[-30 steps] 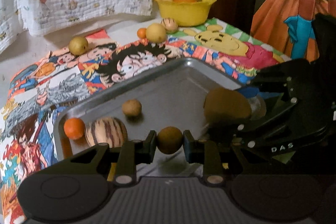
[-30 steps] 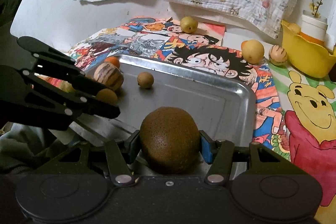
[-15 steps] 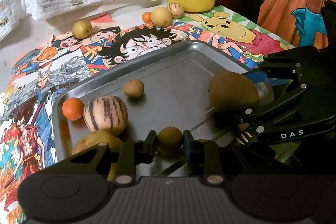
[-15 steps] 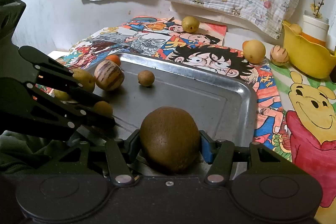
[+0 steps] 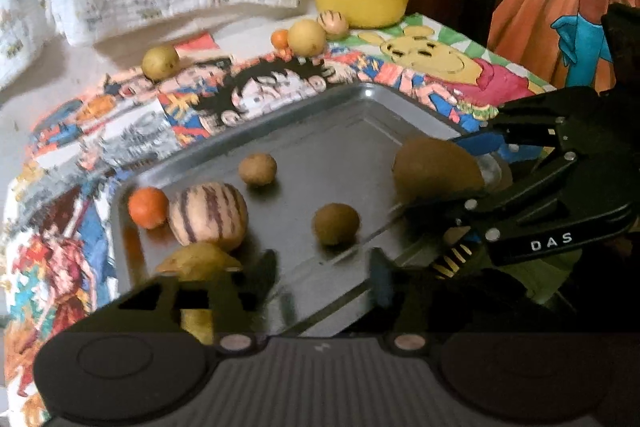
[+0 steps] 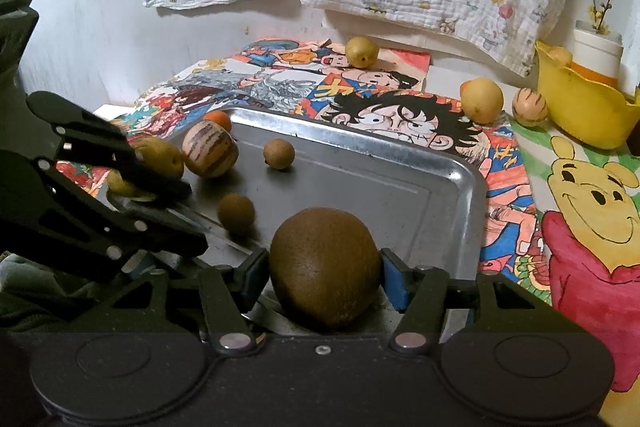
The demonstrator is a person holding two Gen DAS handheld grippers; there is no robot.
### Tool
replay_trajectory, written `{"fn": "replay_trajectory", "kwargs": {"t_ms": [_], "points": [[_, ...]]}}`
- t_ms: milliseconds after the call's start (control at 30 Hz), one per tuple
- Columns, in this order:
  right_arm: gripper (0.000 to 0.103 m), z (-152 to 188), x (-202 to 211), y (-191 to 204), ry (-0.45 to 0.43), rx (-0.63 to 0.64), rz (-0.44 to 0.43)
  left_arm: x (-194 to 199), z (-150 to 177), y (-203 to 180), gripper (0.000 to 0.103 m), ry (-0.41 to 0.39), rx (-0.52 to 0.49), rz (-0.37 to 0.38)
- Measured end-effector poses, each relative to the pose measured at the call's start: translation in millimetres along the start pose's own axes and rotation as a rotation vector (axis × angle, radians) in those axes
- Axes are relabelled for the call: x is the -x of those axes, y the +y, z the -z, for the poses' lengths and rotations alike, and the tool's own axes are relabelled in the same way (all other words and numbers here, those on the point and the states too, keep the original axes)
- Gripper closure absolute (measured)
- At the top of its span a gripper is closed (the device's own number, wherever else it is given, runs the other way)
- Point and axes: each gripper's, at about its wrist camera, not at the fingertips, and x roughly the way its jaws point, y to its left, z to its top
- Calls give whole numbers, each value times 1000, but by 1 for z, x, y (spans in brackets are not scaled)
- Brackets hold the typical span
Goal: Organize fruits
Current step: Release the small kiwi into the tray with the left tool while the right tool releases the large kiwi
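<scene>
A metal tray lies on a cartoon-print cloth. On it lie a small orange, a striped melon, a yellow pear and two small brown fruits. My left gripper is open and empty, just behind the nearer small brown fruit. My right gripper is shut on a large brown kiwi over the tray's near right part.
Off the tray, a yellow pear, a yellow round fruit with a small orange beside it, and a small striped fruit lie on the cloth. A yellow bowl stands at the back right. Printed cloths hang on the wall.
My left gripper opened and let go of the small brown fruit, which now rests on the tray, and drew back a little. My right gripper still holds the kiwi.
</scene>
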Motion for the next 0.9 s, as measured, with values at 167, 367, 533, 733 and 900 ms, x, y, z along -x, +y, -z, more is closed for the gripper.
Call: {"fn": "replay_trajectory", "kwargs": {"t_ms": [167,367,533,733,900], "points": [[21,0,11,4,-18,21,-4,15,2,-1,27,-14,-24,-5],[5,-1,21,10,-14,58,-6,37,9,-1,10,-48,-47,-18],[1,-3,24,17,5,90,1,53,14,3,5,-81,-52,-45],[1,-4,21,18,31,97,21,64,19,19,2,-84,-26,-102],[1,-5,18,14,46,94,33,65,22,37,1,-62,8,-144]]}}
